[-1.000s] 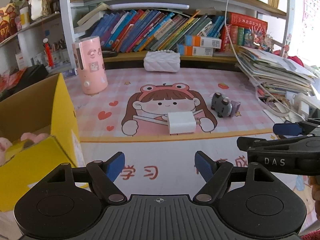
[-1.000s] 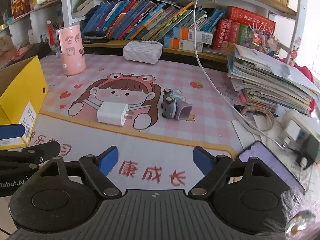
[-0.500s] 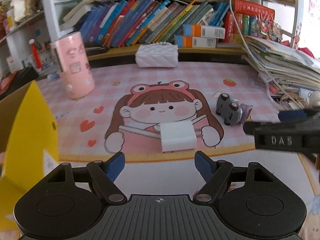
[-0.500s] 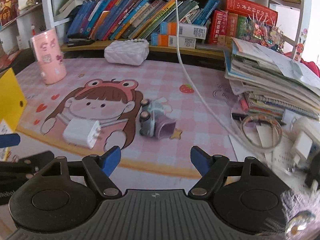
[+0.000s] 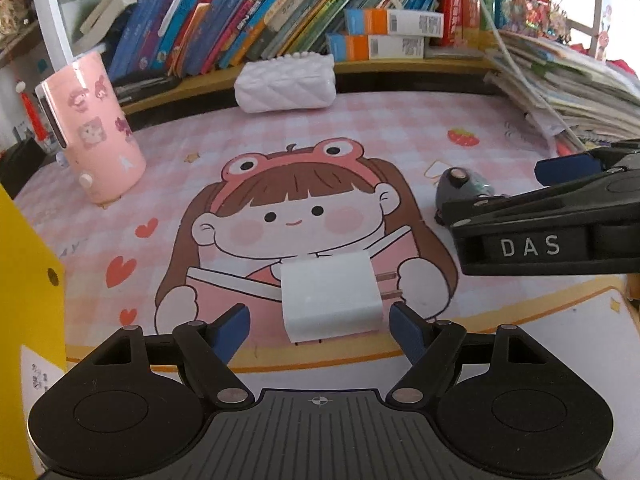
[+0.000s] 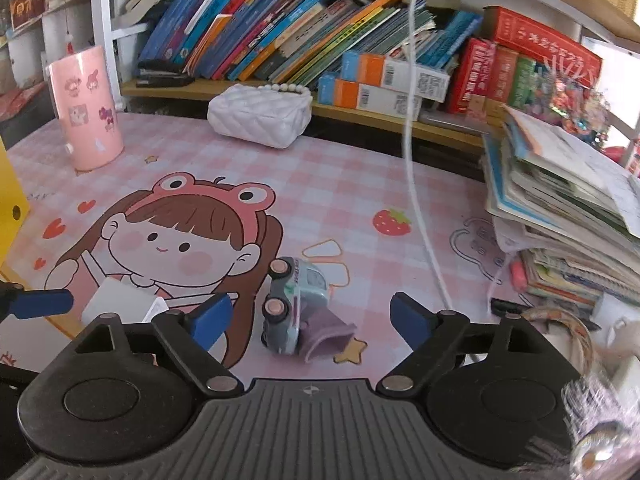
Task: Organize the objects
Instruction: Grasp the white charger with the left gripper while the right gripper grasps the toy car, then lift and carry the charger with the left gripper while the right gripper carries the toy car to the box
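The left claw (image 5: 319,331) stands wide, the white charger (image 5: 330,298) just ahead on the tabletop mat (image 5: 400,128). The right claw (image 6: 310,318), jaws just widened, frames a toy car (image 6: 294,304) lying apparently on its side, untouched.

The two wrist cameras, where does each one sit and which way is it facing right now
Left wrist: on the left gripper, angled down at the white charger between its open fingers; the right gripper's finger crosses at right.
Right wrist: on the right gripper, angled down at the toy car lying on its side between its open, just-widened fingers.
Shared: pink cup, white purse, cartoon desk mat, both objects.
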`<state>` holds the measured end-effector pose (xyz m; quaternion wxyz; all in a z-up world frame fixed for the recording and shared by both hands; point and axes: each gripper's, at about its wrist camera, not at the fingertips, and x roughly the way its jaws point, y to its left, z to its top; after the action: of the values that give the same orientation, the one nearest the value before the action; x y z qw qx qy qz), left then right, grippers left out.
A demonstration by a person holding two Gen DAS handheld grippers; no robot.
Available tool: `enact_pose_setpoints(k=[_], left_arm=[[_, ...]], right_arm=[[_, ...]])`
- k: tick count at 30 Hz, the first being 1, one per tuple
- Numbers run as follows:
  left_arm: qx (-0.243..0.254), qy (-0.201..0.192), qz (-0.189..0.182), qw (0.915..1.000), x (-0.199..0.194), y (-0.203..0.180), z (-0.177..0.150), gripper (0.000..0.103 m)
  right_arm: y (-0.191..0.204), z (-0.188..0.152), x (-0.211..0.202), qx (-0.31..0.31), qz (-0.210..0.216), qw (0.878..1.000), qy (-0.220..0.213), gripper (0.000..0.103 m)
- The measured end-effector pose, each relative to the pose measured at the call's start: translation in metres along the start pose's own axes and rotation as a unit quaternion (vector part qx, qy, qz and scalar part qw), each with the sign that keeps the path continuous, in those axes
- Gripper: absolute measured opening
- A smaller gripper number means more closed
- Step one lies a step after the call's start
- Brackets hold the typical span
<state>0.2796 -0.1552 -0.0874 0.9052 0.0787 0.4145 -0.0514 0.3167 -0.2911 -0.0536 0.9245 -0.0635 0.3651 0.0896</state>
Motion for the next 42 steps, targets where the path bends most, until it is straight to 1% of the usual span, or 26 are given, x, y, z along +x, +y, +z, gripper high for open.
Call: enact_pose_setpoints(k=[7,11,14,15,17,18,20,21,22,25,28,32,34,36,40,42], left_arm=[[-0.013,-0.005,-0.016,0.9998,0.007,0.002,0.003,0.068],[-0.019,-0.003,-0.029,0.9994,0.007,0.003,0.004,0.058],[-0.021,-0.002,-0.025,0.9995,0.007,0.001,0.005,0.057],[-0.02,-0.002,-0.025,0.9995,0.007,0.0,0.005,0.058],[-0.016,-0.005,-0.021,0.9996,0.007,-0.001,0.004,0.059],[-0.016,-0.005,-0.021,0.9996,0.007,-0.001,0.004,0.059],[-0.016,-0.006,-0.021,0.9996,0.008,-0.001,0.005,0.06],[-0.017,-0.006,-0.021,0.9996,0.008,0.0,0.005,0.06],[-0.018,-0.006,-0.022,0.9996,0.008,0.0,0.005,0.06],[-0.019,-0.008,-0.025,0.9995,0.009,0.0,0.005,0.06],[-0.026,-0.006,-0.029,0.9992,0.009,0.002,0.005,0.06],[-0.022,-0.011,-0.033,0.9992,0.008,0.0,0.005,0.054],[-0.026,-0.008,-0.037,0.9989,0.007,0.002,0.005,0.053],[-0.041,-0.005,-0.041,0.9983,0.003,0.006,0.005,0.053],[-0.054,-0.025,-0.051,0.9969,-0.019,0.014,0.002,0.053],[-0.06,-0.023,-0.055,0.9964,-0.029,0.019,-0.002,0.053]], right_arm=[[0.003,0.0,0.018,-0.01,0.001,1.0,0.016,0.086],[0.0,-0.003,0.026,0.001,0.0,1.0,0.03,0.084],[-0.003,-0.006,0.031,0.012,0.0,0.999,0.04,0.082],[-0.003,-0.006,0.032,0.015,0.0,0.999,0.041,0.08],[-0.006,-0.008,0.033,0.024,0.006,0.999,0.043,0.067],[-0.007,-0.009,0.033,0.03,0.013,0.999,0.041,0.064],[-0.007,-0.01,0.031,0.029,0.018,0.999,0.036,0.053],[-0.007,-0.01,0.031,0.027,0.021,0.999,0.037,0.052],[-0.008,-0.009,0.03,0.027,0.025,0.999,0.036,0.048],[-0.009,-0.009,0.026,0.037,0.028,0.998,0.038,0.048],[-0.01,-0.009,0.014,0.058,0.033,0.998,0.017,0.048],[-0.014,-0.011,-0.007,0.081,0.031,0.996,-0.001,0.048],[-0.015,-0.014,-0.013,0.088,0.031,0.996,0.0,0.048],[-0.017,-0.018,-0.019,0.093,0.026,0.995,0.007,0.048],[-0.02,-0.03,-0.03,0.095,0.021,0.995,0.015,0.048],[-0.018,-0.036,-0.035,0.09,0.021,0.995,0.02,0.048]])
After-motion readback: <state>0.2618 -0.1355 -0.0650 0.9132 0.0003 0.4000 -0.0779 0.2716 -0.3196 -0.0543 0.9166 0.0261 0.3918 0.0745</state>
